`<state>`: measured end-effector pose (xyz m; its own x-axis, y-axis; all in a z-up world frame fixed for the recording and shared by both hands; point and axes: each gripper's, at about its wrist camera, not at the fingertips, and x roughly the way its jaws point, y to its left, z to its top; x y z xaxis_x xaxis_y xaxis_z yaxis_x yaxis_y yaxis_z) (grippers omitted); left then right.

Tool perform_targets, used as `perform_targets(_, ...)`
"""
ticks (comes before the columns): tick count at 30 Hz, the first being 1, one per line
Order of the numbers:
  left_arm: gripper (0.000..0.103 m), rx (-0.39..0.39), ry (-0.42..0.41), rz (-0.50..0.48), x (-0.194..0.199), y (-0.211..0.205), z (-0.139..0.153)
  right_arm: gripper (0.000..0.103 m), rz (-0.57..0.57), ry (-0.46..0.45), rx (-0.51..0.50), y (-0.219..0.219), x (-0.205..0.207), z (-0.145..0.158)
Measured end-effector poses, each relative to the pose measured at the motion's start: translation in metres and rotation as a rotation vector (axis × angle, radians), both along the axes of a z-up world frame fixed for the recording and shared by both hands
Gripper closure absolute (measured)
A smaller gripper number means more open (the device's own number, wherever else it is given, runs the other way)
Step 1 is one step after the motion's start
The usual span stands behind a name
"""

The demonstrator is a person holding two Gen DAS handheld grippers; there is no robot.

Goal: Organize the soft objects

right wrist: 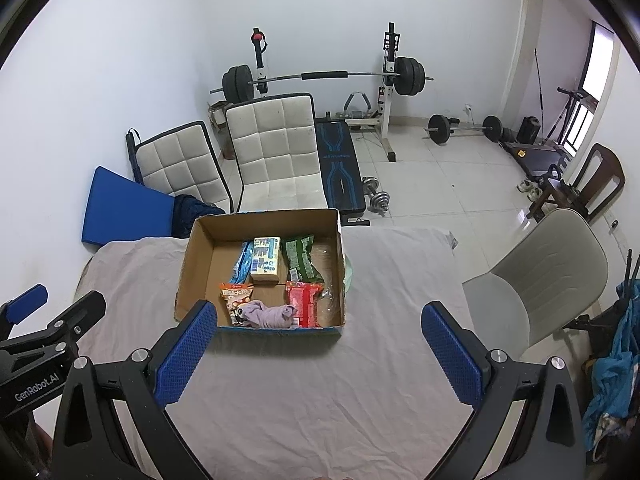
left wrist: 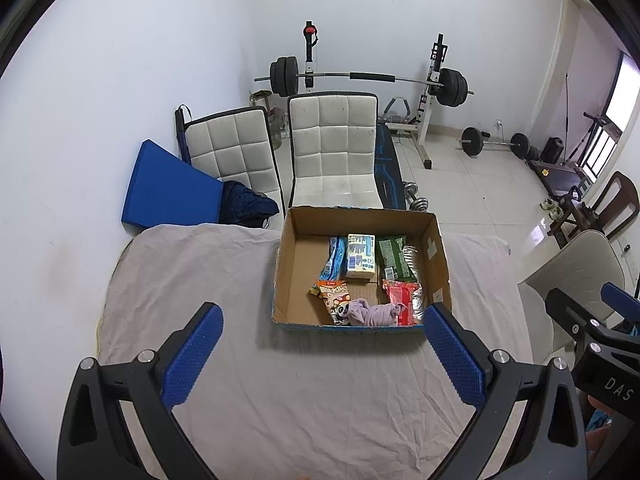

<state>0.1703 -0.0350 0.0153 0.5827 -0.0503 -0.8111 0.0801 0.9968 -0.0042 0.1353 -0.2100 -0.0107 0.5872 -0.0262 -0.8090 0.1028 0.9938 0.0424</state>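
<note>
Blue-padded left tongs (left wrist: pixel 322 344) and right tongs (right wrist: pixel 320 340) both gape wide, gripping nothing, above the wrinkled beige sheet (left wrist: pixel 280 392) on the worktop. Beyond them sits a cardboard box (left wrist: pixel 438 240). Inside, nearest: lilac cloth (left wrist: pixel 370 312) between panda snack bag (left wrist: pixel 334 298) and red packet (left wrist: pixel 402 300). Farther back: blue pouch (left wrist: pixel 336 258), tissue pack (left wrist: pixel 360 256), green packet (left wrist: pixel 394 258).

My left wrist camera looks forward and down over the worktop (left wrist: pixel 200 280) from above its near edge; my right wrist camera sits just beside it, facing alike. Both share the cardboard box (left wrist: pixel 288 264) and barbell rack (right wrist: pixel 320 76)
</note>
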Motion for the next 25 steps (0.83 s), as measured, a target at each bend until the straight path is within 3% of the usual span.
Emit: perform_targets(25, 0.0, -0.024, -0.045, -0.003, -0.015, 0.003, 0.019, 0.0, -0.002, -0.054, -0.005, 0.001, -0.014, 0.025)
